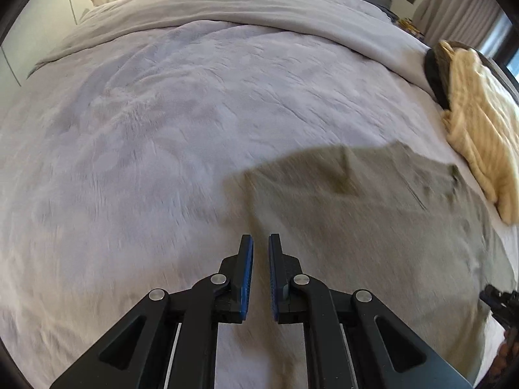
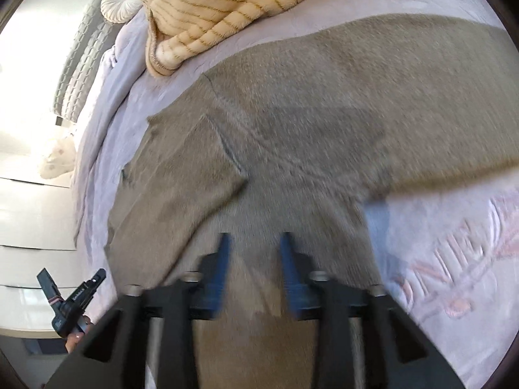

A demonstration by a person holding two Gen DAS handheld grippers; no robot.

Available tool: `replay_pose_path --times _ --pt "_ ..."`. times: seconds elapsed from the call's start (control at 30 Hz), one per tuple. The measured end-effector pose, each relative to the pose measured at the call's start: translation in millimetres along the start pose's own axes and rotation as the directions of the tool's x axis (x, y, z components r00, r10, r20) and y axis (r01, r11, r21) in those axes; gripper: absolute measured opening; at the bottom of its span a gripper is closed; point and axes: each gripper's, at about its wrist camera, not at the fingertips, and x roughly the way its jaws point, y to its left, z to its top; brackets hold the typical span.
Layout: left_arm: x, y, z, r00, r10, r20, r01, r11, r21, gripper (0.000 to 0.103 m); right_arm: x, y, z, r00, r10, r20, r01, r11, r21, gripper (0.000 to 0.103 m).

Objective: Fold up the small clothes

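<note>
On the bed, a lilac plush blanket (image 1: 146, 129) covers nearly everything. The taupe knit garment (image 2: 308, 103) lies flat on it, near the bed's right side, long axis running across the right wrist view, one sleeve folded in over the body. Cream striped clothes (image 2: 207, 9) sit just beyond its far edge, touching or nearly. Wide bare blanket opens left of the garment; that's the room for moving. Right gripper (image 2: 254, 243) is nearer, directly above the knit, jaws released, nothing pinched. Left gripper (image 1: 260, 243) hovers at the garment's left edge, pads nearly together, apparently gripping nothing. My read: the next fold takes that left edge rightward, across the body.
</note>
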Motion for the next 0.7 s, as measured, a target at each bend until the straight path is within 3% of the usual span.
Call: replay_pose_path --times 0.27,0.37,0.5,0.53,0.57,0.6,0.7 --pt "-11 -56 -47 0.997 -0.027 -0.070 0.031 0.998 0.057 0.011 -22 -26 -11 0.999 0.034 0.005 -0.034 0.999 0.038 0.053" --pt "-6 -82 -60 0.994 -0.043 -0.102 0.051 0.996 0.079 0.011 -35 -40 -12 0.999 0.039 0.022 -0.040 0.998 0.054 0.066" --pt "1 -113 -69 0.990 -0.054 -0.132 0.069 0.991 0.113 0.012 -53 -59 -10 0.998 0.025 0.051 -0.029 0.997 0.077 0.068" --pt "3 -121 -70 0.989 -0.055 -0.139 0.072 0.990 0.125 0.019 -56 -64 -9 0.998 0.022 0.057 -0.027 0.996 0.085 0.068" --pt "4 -126 -71 0.988 -0.054 -0.145 0.073 0.989 0.132 0.073 -61 -71 -8 0.998 0.018 0.065 -0.024 0.995 0.095 0.068" --pt "3 -132 -72 0.989 -0.040 -0.141 0.059 0.989 0.133 0.100 -67 -80 -7 0.997 0.010 0.075 -0.018 0.994 0.108 0.068" --pt "0 -152 -75 0.993 -0.031 -0.111 0.050 0.983 0.175 0.101 -84 -105 -3 0.993 -0.012 0.114 -0.006 0.988 0.152 0.069"
